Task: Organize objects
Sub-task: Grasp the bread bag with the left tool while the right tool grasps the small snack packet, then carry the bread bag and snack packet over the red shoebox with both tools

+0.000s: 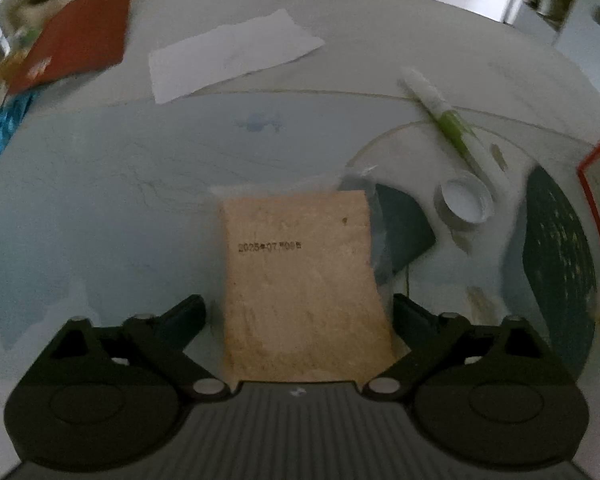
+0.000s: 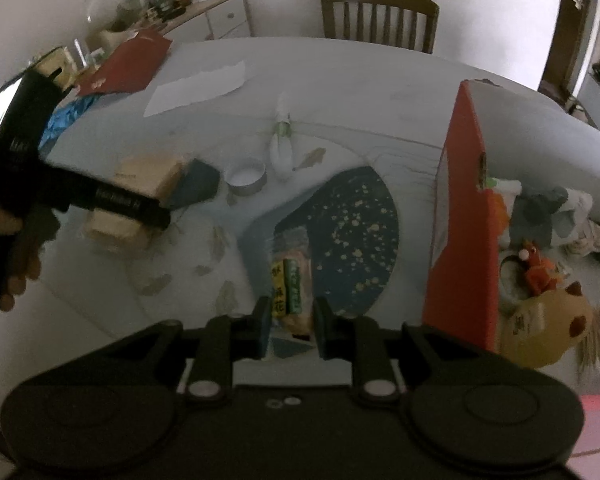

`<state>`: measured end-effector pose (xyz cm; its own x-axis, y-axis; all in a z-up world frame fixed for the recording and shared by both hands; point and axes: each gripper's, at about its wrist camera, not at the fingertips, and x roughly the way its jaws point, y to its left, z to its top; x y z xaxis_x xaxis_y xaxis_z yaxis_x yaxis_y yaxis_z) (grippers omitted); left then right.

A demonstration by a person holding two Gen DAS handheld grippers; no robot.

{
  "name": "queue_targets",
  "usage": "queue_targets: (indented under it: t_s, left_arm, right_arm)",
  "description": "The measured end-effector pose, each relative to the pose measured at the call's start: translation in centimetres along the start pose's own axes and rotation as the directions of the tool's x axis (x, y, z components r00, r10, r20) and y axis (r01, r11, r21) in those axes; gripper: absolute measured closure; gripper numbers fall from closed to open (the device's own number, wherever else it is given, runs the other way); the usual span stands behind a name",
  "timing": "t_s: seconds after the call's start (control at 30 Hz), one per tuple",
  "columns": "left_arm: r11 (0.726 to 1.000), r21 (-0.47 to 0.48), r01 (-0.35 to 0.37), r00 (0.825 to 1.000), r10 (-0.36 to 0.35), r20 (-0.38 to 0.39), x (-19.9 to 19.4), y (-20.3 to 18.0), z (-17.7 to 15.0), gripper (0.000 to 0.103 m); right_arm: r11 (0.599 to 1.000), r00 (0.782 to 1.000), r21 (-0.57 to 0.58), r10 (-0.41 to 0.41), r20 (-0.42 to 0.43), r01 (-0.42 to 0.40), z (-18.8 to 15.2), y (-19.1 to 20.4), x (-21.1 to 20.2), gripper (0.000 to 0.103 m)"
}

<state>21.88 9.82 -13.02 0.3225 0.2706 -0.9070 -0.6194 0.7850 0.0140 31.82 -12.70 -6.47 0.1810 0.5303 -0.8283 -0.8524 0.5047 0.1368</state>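
A tan packet [image 1: 300,280] in clear wrap, with a printed date, lies flat on the table. My left gripper [image 1: 300,308] stands open and wide astride it, with one finger on each side and a small gap on the left. In the right wrist view one of its fingers [image 2: 132,208] crosses the same packet [image 2: 152,176], and a hand holds the handle. My right gripper [image 2: 294,328] is shut on a snack packet [image 2: 288,292] with a yellow and green label. It holds the packet over the dark blue patch [image 2: 356,240] of the tablecloth.
Right of the tan packet lie a dark pouch [image 1: 404,228], a white lid [image 1: 466,200] and a green and white tube [image 1: 444,116]. A white paper [image 1: 228,60] and red folder [image 1: 72,40] lie farther back. A red box [image 2: 460,216] stands upright beside toys [image 2: 540,280]. A chair [image 2: 380,16] stands behind.
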Motion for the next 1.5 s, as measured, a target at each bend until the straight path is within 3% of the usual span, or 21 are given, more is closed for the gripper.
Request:
queue_targets:
  t_s: [0.07, 0.17, 0.4, 0.67, 0.97, 1.2, 1.5]
  left_arm:
    - [0.999, 0.039, 0.016, 1.0, -0.017, 0.016, 0.0, -0.1, -0.1, 0.02]
    - [0.996, 0.084, 0.031, 0.999, -0.034, 0.031, -0.3, 0.0, -0.2, 0.024]
    - [0.987, 0.148, 0.063, 0.994, -0.075, 0.077, -2.0, -0.1, -0.8, 0.026]
    - [0.968, 0.161, 0.191, 0.973, -0.208, 0.098, -6.6, -1.8, 0.0, 0.026]
    - [0.926, 0.268, 0.266, 0.936, -0.315, 0.159, -11.5, -8.1, 1.4, 0.026]
    - [0.887, 0.348, 0.303, 0.914, -0.374, 0.157, -12.8, -15.2, 1.9, 0.026]
    - [0.843, 0.433, 0.32, 0.906, -0.406, 0.121, -12.9, -24.3, 2.8, 0.026]
  right_arm:
    - [1.0, 1.0, 0.011, -0.001, 0.005, 0.001, 0.1, 0.2, -0.3, 0.082]
    - [1.0, 1.0, 0.02, -0.007, 0.014, 0.007, 0.3, 0.6, -0.8, 0.082]
    - [0.999, 0.998, 0.044, -0.03, 0.053, 0.028, 1.1, 1.2, -2.4, 0.082]
    - [0.992, 0.986, 0.109, -0.075, 0.149, 0.059, 2.0, 0.0, -5.8, 0.082]
    - [0.982, 0.973, 0.164, -0.127, 0.195, 0.096, 2.2, -4.0, -8.3, 0.082]
    - [0.969, 0.962, 0.205, -0.179, 0.207, 0.137, 0.9, -8.8, -10.1, 0.082]
    - [0.926, 0.938, 0.304, -0.289, 0.19, 0.224, -1.1, -16.8, -11.8, 0.082]
